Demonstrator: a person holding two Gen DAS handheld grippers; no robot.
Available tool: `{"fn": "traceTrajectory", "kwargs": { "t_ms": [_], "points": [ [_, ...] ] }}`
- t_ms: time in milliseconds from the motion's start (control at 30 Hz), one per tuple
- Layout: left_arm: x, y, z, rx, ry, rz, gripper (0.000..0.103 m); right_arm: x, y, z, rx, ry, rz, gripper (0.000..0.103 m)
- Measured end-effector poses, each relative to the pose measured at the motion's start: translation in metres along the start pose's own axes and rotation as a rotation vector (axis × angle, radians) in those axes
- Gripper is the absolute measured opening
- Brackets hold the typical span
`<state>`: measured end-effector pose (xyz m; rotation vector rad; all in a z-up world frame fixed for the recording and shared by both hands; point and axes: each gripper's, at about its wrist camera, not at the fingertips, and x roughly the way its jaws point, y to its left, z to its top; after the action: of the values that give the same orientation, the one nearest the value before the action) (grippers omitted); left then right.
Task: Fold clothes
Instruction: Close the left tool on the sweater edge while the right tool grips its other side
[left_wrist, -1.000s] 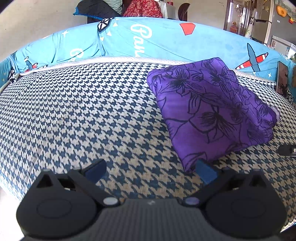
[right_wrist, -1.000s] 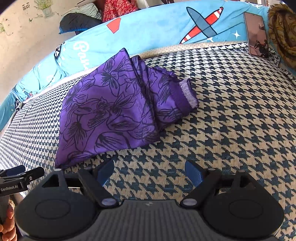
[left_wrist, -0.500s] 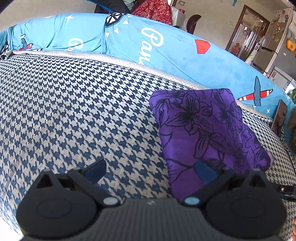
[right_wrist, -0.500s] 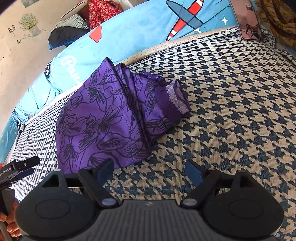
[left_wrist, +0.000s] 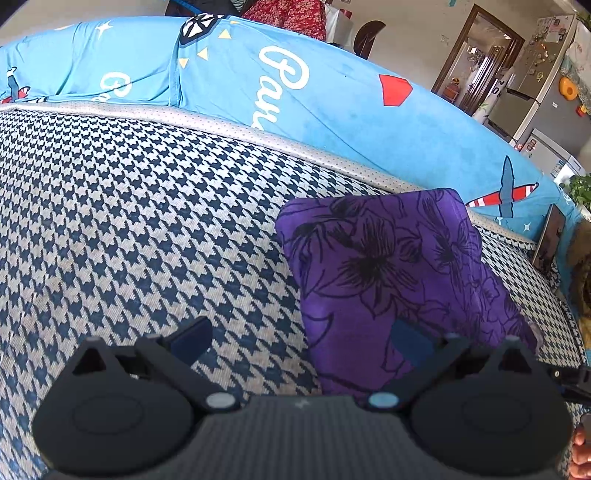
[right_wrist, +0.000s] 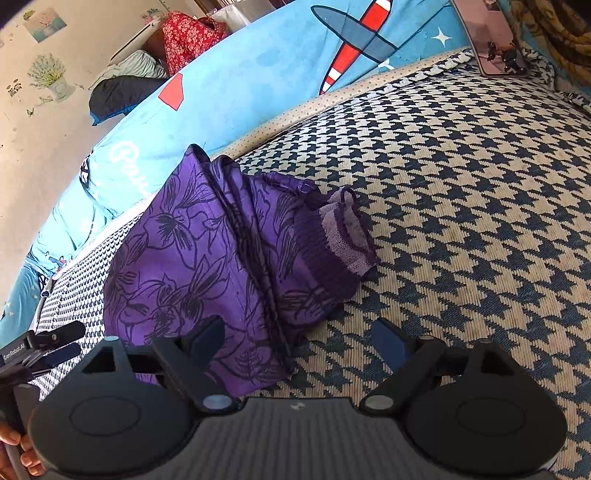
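Observation:
A folded purple garment (left_wrist: 388, 273) with black flower outlines lies on the houndstooth-covered sofa seat (left_wrist: 129, 229). My left gripper (left_wrist: 299, 338) is open and empty; its right finger hangs over the garment's near left corner and its left finger over bare seat. In the right wrist view the garment (right_wrist: 207, 251) shows a lilac ribbed cuff (right_wrist: 343, 232) on its right side. My right gripper (right_wrist: 297, 338) is open with its jaws opening; its left finger is over the garment's near edge, and no pad presses the cloth. The left gripper (right_wrist: 40, 343) shows at the left edge.
A blue backrest cover (left_wrist: 332, 96) printed with aeroplanes runs along the seat's far side. A phone-like slab (right_wrist: 491, 37) leans against it at the far right. Houndstooth seat (right_wrist: 480, 206) stretches right of the garment. Clothes are piled behind the backrest.
Both grippers have closed in on the garment, the left one coming from its left and the right one from its right. The garment itself lies unmoved.

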<state>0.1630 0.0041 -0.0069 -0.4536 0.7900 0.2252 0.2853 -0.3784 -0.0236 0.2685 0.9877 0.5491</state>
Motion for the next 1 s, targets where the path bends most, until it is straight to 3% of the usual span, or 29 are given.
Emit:
{"fn": "traceTrajectory", "kwargs": {
  "t_ms": [233, 433, 1000],
  "points": [
    [0.02, 0.006, 0.015, -0.024, 0.02, -0.067, 0.103, 0.007, -0.007, 0.008, 0.036, -0.013, 0.036, 0.089],
    [0.036, 0.018, 0.027, -0.094, 0.04, -0.093, 0.103, 0.014, -0.001, 0.01, 0.014, -0.018, 0.049, 0.098],
    [0.093, 0.012, 0.041, -0.167, 0.111, -0.195, 0.103, 0.037, 0.011, 0.017, -0.02, -0.022, 0.116, 0.098]
  ]
}}
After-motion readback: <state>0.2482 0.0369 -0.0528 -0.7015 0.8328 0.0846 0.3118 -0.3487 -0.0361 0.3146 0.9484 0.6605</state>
